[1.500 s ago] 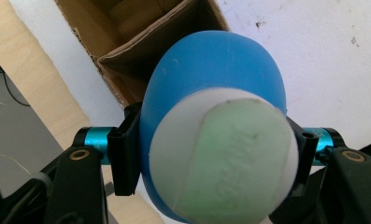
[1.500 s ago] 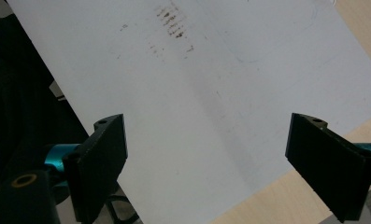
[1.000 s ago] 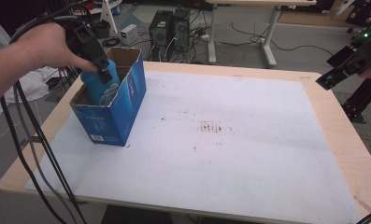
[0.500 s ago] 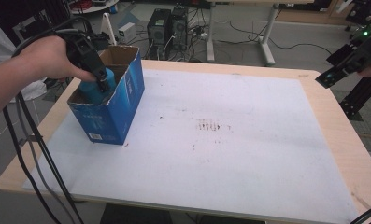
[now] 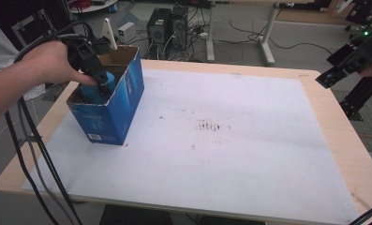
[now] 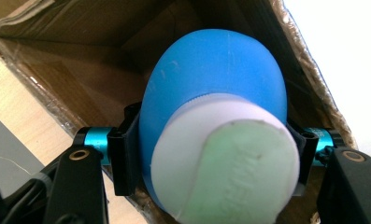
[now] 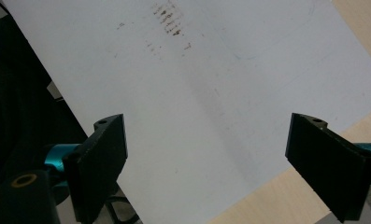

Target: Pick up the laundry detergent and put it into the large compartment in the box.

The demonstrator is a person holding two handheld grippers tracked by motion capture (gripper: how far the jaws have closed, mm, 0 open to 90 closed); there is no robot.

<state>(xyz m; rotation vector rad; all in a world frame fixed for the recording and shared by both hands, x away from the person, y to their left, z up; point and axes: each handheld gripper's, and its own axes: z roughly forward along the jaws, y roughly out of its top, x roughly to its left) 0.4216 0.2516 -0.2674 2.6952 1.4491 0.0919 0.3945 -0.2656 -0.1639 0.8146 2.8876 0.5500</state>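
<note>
One blue plastic bottle with a white cap (image 6: 211,140), clamped by the left hand-held gripper (image 5: 99,77), sits inside the blue cardboard box (image 5: 122,101) at ten o'clock, release pending; the right hand-held gripper (image 7: 220,163) gapes wide.

A bright blue bottle (image 6: 211,79) with a white collar and pale green cap sits inside a blue box (image 5: 109,112) with a plain brown cardboard interior. The black left gripper (image 5: 100,79) has turquoise metal joints. The worktop (image 5: 333,140) is pale wood under a white sheet (image 5: 230,154), speckled with small brown marks near its centre.
</note>
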